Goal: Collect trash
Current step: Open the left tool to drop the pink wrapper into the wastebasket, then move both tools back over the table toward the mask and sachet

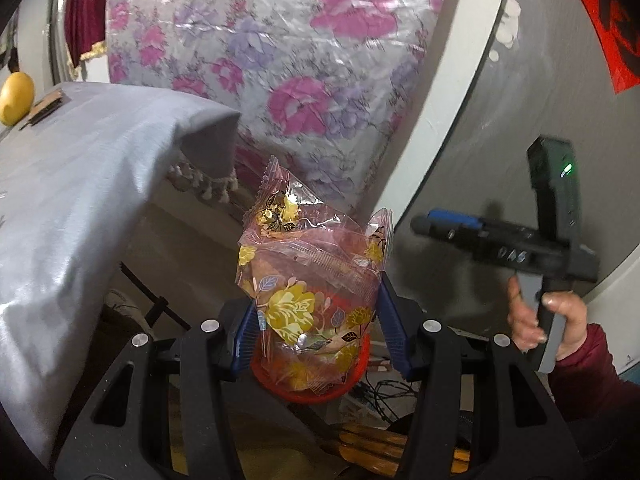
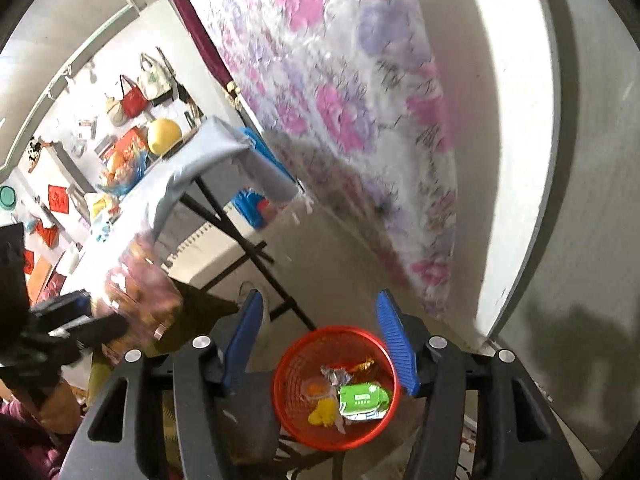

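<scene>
A domestic room, with a floral plastic-wrapped panel (image 1: pixel 288 52) leaning against the wall and a folding table under a grey cloth (image 1: pixel 80 184) at the left; a yellow round fruit (image 1: pixel 15 98) sits on the cloth's far end. On the floor below stands a red mesh bin (image 2: pixel 288 380), positioned as the collection point for the trash.

Left gripper (image 1: pixel 316 332): jaws clenched on a crumpled transparent wrapper (image 1: pixel 312 276) printed with gold flowers, the blue pads pressing its two sides. In the left wrist view the wrapper hangs directly over the red rim of the bin, which shows through and beneath it; the gripper points downward, so the hold appears to be a carry, kept firm until the wrapper is over the opening. The wrapper is not yet in the bin.

Right gripper (image 2: pixel 320 340): jaws released, nothing between the blue pads, with the bin framed in the gap between them. The bin already contains a green packet (image 2: pixel 362 398), a silver foil scrap (image 2: pixel 336 376) and yellow and orange pieces. In the left wrist view this gripper appears off to the right of the wrapper, held by a hand (image 1: pixel 548 324) in a dark red sleeve; it seems placed clear of the drop path. The right wrist view shows the left gripper and wrapper blurred at the left edge.

Judged step: releasing the wrapper into the bin.
</scene>
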`<state>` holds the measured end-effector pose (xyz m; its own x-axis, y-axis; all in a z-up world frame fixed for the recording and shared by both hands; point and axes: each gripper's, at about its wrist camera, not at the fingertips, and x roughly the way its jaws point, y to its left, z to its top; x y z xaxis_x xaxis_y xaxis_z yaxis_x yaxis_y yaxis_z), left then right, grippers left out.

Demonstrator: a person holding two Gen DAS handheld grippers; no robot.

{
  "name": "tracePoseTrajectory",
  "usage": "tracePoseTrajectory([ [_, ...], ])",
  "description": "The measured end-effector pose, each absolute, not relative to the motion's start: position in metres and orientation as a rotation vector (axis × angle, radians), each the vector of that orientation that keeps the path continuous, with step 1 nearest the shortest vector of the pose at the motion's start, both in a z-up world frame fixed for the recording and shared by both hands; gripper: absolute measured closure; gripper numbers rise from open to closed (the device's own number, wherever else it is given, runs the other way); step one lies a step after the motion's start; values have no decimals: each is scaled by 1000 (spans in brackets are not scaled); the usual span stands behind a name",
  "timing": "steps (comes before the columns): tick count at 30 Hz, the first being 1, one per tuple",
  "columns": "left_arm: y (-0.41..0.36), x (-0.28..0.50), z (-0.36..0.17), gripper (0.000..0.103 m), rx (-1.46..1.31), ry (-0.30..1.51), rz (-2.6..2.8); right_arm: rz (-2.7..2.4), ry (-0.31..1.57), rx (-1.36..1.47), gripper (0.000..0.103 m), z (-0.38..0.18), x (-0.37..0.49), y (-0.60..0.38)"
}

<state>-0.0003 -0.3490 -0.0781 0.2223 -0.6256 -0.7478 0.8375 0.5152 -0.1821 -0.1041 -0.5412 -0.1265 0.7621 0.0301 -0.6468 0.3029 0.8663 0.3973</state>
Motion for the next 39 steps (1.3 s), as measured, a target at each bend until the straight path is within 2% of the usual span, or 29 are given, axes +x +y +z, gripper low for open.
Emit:
tracePoseTrajectory([
  [4, -365, -1, -89, 49, 321, 897, -1045, -151, 679, 518, 44, -126, -107, -544],
  [5, -368, -1, -91, 46, 329, 901, -1048, -150, 679, 517, 44, -126, -107, -544],
  [6, -372, -2, -95, 36, 342, 909, -1046, -149, 679, 517, 44, -126, -107, -545],
  [9, -379, -4, -99, 23, 367, 915, -1047, -142, 674, 525, 44, -125, -108, -545],
  [13, -377, -9, -96, 17, 388, 881, -1041, -139, 658, 529, 44, -120, -111, -546],
  [39, -322, 18, -73, 16, 243, 860, -930, -92, 642, 523, 43, -113, -107, -533],
])
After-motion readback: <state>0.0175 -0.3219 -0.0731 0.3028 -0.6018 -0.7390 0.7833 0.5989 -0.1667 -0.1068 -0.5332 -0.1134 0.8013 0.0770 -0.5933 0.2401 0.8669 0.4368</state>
